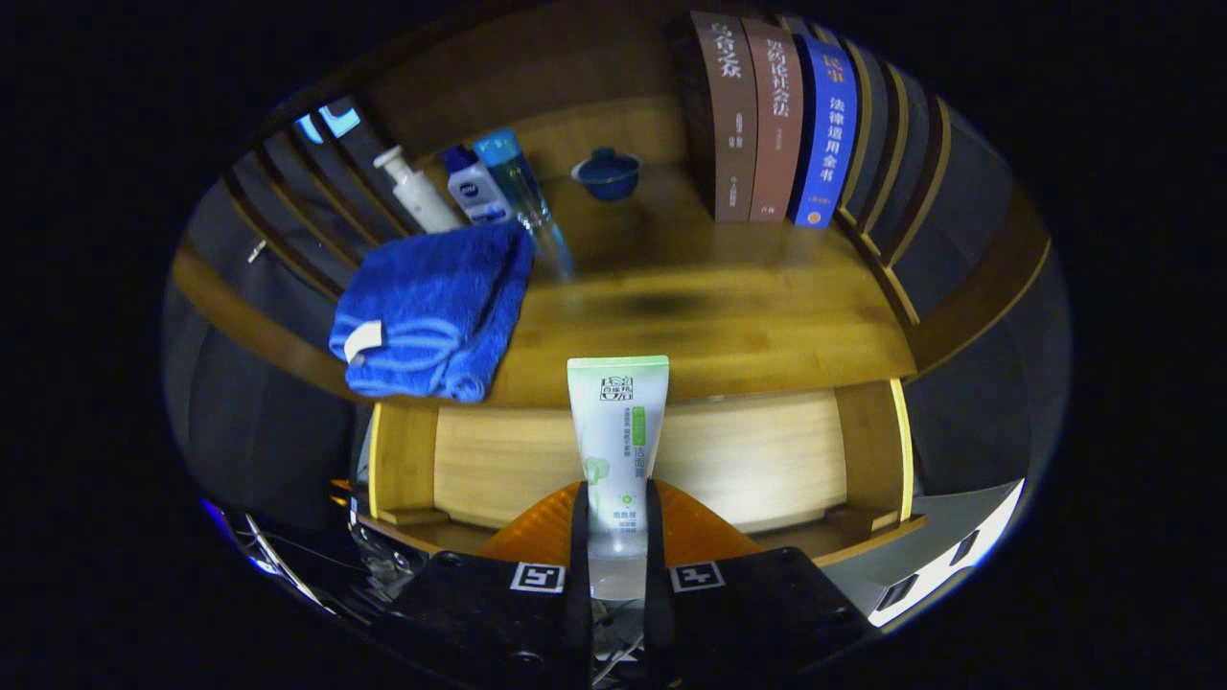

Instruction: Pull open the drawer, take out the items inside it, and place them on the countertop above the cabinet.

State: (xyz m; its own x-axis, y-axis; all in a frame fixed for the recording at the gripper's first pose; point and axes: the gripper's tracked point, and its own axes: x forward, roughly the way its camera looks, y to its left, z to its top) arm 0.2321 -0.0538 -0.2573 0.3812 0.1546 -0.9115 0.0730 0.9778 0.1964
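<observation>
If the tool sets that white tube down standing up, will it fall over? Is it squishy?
Probably squishy: the white and green tube, held between the tool fingers, looks like soft plastic, so a hard squeeze may dent it. Standing on its clear cap it looks tall and slim, so it could tip on the countertop. Lying flat seems safer; its flat crimped end should stop rolling.

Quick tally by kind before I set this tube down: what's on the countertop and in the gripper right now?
Upright books: 3, brown, reddish-brown, blue
Bottles: 3, white pump bottle, small white-and-blue bottle, clear blue-capped bottle
Folded blue towel: 1
Small blue lidded bowl: 1
White green-topped tube, clamped in the gripper: 1
Total: 9
</observation>
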